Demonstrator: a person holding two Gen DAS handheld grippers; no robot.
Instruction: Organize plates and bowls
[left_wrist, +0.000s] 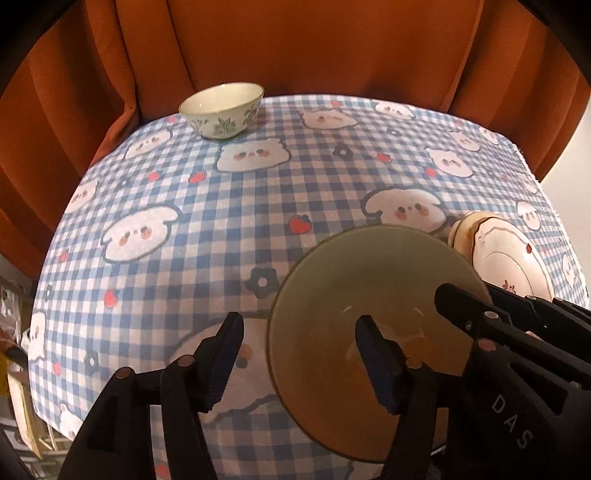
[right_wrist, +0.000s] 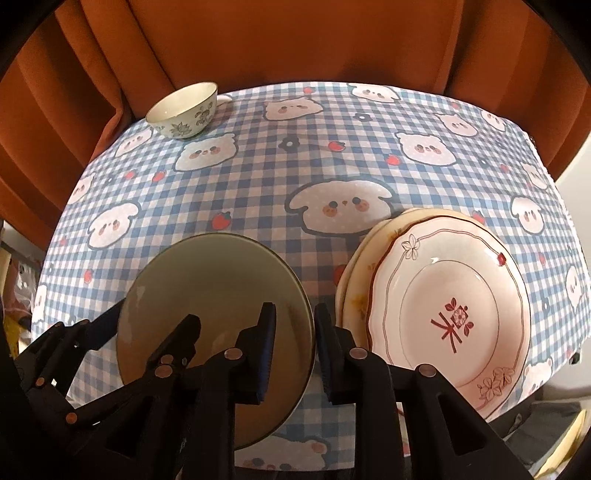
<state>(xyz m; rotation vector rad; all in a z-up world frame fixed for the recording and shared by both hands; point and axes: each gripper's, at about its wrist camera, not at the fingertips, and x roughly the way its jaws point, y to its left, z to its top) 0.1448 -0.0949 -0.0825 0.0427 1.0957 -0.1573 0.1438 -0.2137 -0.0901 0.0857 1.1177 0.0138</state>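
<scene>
Where the blue-checked, bear-printed cloth covers the worktop (right_wrist: 258, 177), a floral white porcelain bowl (right_wrist: 183, 110) stands upright at the far left, well apart. Stacked pink scalloped plates (right_wrist: 450, 295) lie flat at right. Olive-green round bowl (right_wrist: 214, 325), tilted, mouth toward cameras: right gripper (right_wrist: 295, 350) grasping its rim; left gripper (left_wrist: 299, 362) released, one finger inside.

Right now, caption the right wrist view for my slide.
Both grippers straddle the green bowl's rim beside stacked plates; floral bowl sits far left.

A table draped in blue gingham animal-print cloth (right_wrist: 258, 177) carries a floral white bowl (right_wrist: 183, 110) far beyond the fingertips, and stacked pink-white plates (right_wrist: 443, 295) right of them.
</scene>
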